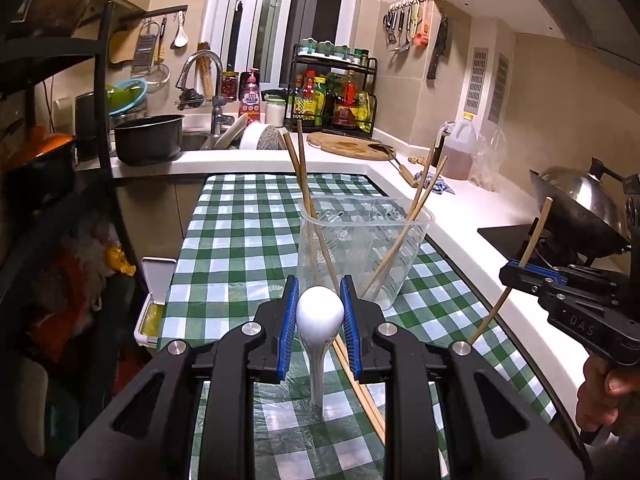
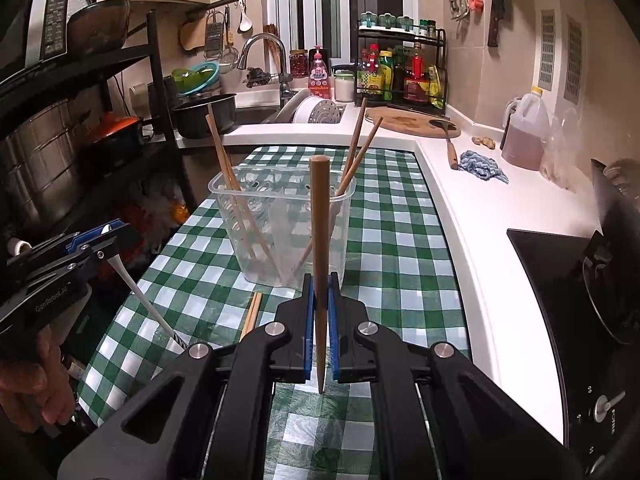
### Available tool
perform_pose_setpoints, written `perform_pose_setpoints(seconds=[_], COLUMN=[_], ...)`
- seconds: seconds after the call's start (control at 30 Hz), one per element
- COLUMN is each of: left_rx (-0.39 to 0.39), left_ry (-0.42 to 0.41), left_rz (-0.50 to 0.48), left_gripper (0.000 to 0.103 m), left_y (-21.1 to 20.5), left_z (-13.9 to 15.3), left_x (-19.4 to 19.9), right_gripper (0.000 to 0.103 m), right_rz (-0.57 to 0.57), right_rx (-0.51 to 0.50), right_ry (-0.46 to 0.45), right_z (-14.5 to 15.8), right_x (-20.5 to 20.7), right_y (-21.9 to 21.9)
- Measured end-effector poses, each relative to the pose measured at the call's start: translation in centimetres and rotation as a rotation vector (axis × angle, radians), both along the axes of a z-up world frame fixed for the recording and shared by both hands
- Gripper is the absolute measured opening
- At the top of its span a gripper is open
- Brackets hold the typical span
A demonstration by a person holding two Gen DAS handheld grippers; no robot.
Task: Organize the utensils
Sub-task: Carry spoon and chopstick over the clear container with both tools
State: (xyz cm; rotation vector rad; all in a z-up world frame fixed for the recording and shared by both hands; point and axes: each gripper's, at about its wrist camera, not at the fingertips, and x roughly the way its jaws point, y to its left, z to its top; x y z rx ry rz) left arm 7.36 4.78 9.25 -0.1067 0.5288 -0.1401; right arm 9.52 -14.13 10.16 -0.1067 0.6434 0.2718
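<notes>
right gripper (image 2: 320, 320): jaws clamped on upright chopstick (image 2: 320, 240) | clear bin (image 2: 280, 232) just ahead | left gripper (image 1: 320, 312): jaws pinched on white spoon (image 1: 320, 312), bin equally near

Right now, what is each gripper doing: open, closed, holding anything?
Left gripper: closed on a white plastic spoon, gripped at the bowl, handle hanging down.
Right gripper: closed on one brown wooden chopstick, held upright.

Green-and-white checked tablecloth (image 1: 248, 240), white spoon (image 1: 320, 312), tan chopstick (image 2: 320, 240), blue-padded tongs (image 2: 320, 320).
</notes>
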Motion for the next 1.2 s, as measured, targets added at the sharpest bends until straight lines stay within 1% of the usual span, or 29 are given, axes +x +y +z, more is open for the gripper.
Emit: perform_pose_setpoints(seconds=[0.17, 0.37, 0.47, 0.6, 0.77, 0.87, 1.0, 1.13, 1.2], left_rx=[0.004, -0.01, -0.006, -0.03, -0.033, -0.046, -0.067, -0.082, -0.099], left_ry=[-0.032, -0.017, -0.004, 0.026, 0.022, 0.008, -0.037, -0.085, -0.103], left_rz=[0.002, 0.013, 0.017, 0.011, 0.004, -0.005, 0.004, 0.013, 0.016], left_gripper=[0.021, 0.021, 0.021, 0.021, 0.021, 0.021, 0.021, 0.021, 0.021], left_y=[-0.2, -0.1, -0.1, 0.2, 0.5, 0.9, 1.6, 2.3, 2.7], left_z=[1.3, 2.5, 2.9, 3.3, 4.5, 5.9, 8.6, 11.5, 12.9], left_x=[-0.4, -0.4, -0.4, -0.3, -0.3, 0.3, 1.3, 3.0, 4.5], right_gripper=[0.007, 0.007, 0.007, 0.007, 0.007, 0.007, 0.007, 0.007, 0.007], right_rz=[0.005, 0.015, 0.018, 0.015, 0.023, 0.028, 0.038, 0.044, 0.038], right_rx=[-0.001, -0.003, 0.001, 0.002, 0.011, 0.013, 0.023, 0.032, 0.035], right_ry=[-0.023, -0.048, -0.048, -0.048, -0.058, -0.068, -0.09, -0.127, -0.154], right_z=[1.2, 2.9, 3.3, 3.5, 4.7, 5.8, 8.2, 10.8, 12.3], right_x=[-0.5, -1.0, -1.1, -1.2, -1.2, -0.9, -0.1, 1.1, 1.9], right_y=[0.1, 0.1, 0.1, 0.1, 0.5, 0.8, 1.4, 1.9, 2.1])
